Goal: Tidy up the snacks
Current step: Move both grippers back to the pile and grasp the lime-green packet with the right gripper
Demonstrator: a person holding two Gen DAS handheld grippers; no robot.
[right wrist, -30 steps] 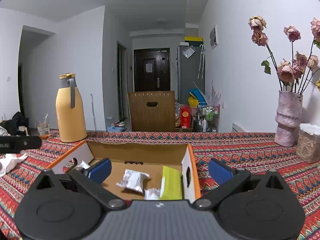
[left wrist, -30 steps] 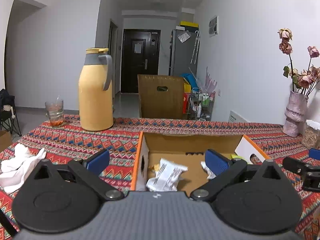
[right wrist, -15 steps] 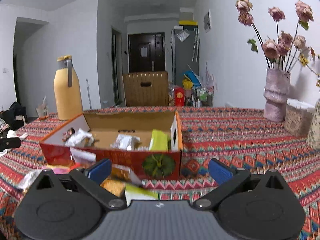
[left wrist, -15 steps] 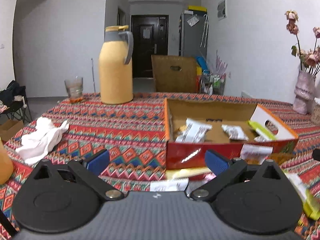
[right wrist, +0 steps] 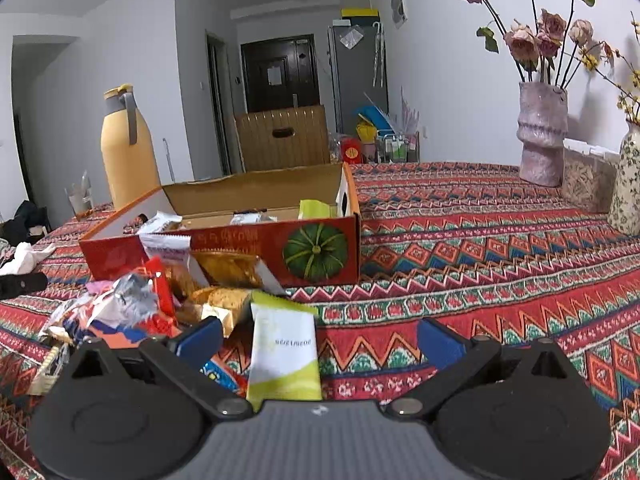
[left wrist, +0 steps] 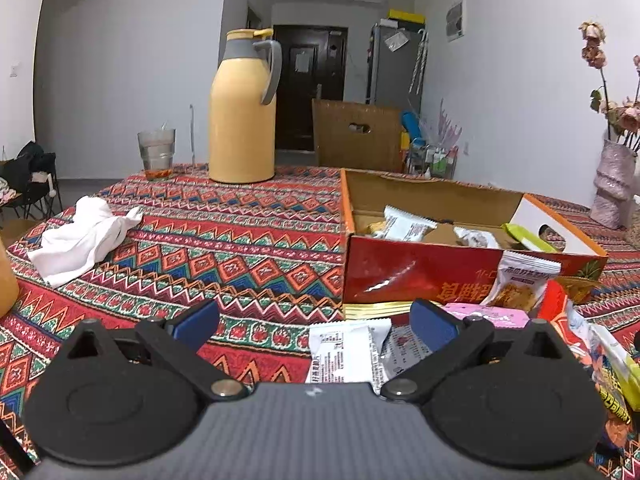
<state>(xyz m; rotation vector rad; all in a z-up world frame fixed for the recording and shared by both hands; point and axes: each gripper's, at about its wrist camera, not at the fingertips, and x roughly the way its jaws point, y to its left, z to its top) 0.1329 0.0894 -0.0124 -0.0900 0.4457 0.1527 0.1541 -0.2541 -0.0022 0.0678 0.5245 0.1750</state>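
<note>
My left gripper (left wrist: 314, 326) and right gripper (right wrist: 320, 336) look alike: grey ribbed body, black round-based arms with silver screws, blue pads (left wrist: 434, 326) on the fingertips.

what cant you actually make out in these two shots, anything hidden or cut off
- Floor of the cardboard box: in the left wrist view its red front wall hides most of the packets inside.
- Bottom of the snack pile: right wrist view, upper wrappers and the right gripper cover it.
- White printed packet: near end hidden behind the left gripper body.
- Floral vase: cut off by the right edge.
- Print on the green-and-white packet: too small to read.
</note>
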